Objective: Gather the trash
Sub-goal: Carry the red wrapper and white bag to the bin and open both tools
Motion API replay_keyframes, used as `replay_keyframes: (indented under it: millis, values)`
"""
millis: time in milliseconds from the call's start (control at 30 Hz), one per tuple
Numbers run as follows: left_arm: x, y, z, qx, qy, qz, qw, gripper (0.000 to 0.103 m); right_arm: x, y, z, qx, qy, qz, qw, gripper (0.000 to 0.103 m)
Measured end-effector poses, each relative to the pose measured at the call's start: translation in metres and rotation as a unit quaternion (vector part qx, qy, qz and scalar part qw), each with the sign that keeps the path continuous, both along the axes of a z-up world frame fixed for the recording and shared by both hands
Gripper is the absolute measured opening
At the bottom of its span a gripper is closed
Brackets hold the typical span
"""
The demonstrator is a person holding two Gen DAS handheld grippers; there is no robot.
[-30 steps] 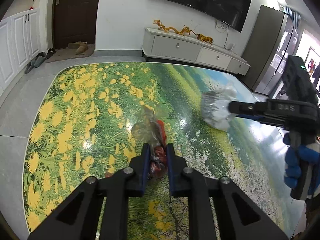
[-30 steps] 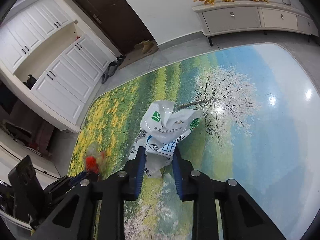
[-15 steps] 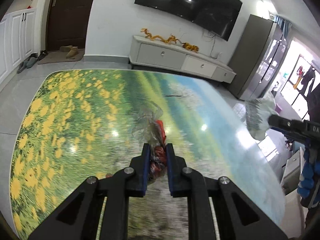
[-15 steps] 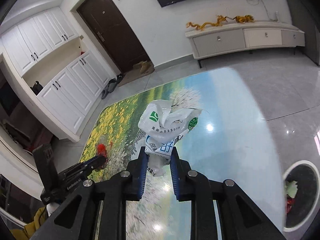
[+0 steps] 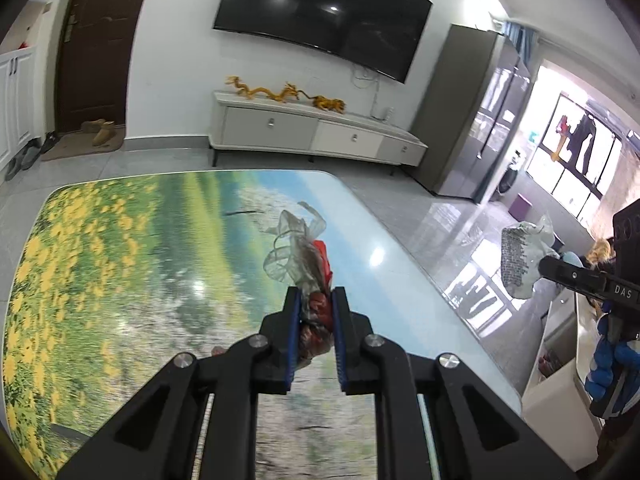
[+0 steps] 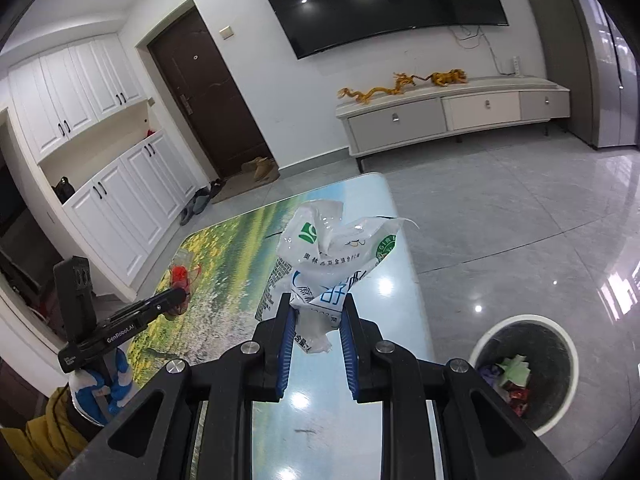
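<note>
My left gripper is shut on a crumpled clear and red wrapper and holds it above the printed table. My right gripper is shut on a crumpled white plastic bag with blue and green print, held above the table's right edge. The bag also shows at the right in the left wrist view. The wrapper shows at the left in the right wrist view. A grey trash bin with a white rim stands on the floor at the lower right, with trash inside.
The table has a landscape print and a rounded far edge. A white TV cabinet stands against the far wall under a TV. White cupboards and a dark door are at the left. Grey tiled floor surrounds the table.
Both grippers have risen and swung right with their trash still held. The right gripper has passed toward the table's right edge, and the trash bin has come fully into its view.
</note>
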State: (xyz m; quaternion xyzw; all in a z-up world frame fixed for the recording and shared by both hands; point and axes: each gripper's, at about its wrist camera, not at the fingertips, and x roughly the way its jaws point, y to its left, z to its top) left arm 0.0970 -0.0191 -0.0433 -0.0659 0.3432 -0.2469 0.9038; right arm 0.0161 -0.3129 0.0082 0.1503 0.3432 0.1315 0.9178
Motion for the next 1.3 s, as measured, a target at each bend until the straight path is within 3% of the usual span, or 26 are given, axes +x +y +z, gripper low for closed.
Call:
replay_keyframes:
  millis: [433, 867, 1300]
  values:
    - [-0.012, -0.108, 0.014, 0.020, -0.002, -0.087, 0.9960, 0.014, -0.042, -0.091, -0.011, 0.018, -0.002, -0.083, 0.996, 0.021]
    - [-0.018, -0.245, 0.017, 0.031, 0.015, -0.183, 0.9826, 0.014, -0.057, -0.160, -0.050, 0.026, 0.027, -0.136, 0.990, 0.021]
    - [0.000, -0.365, -0.019, 0.031, 0.083, -0.237, 0.9675, 0.014, -0.050, -0.210, -0.105, 0.017, 0.081, -0.163, 0.983, 0.021]
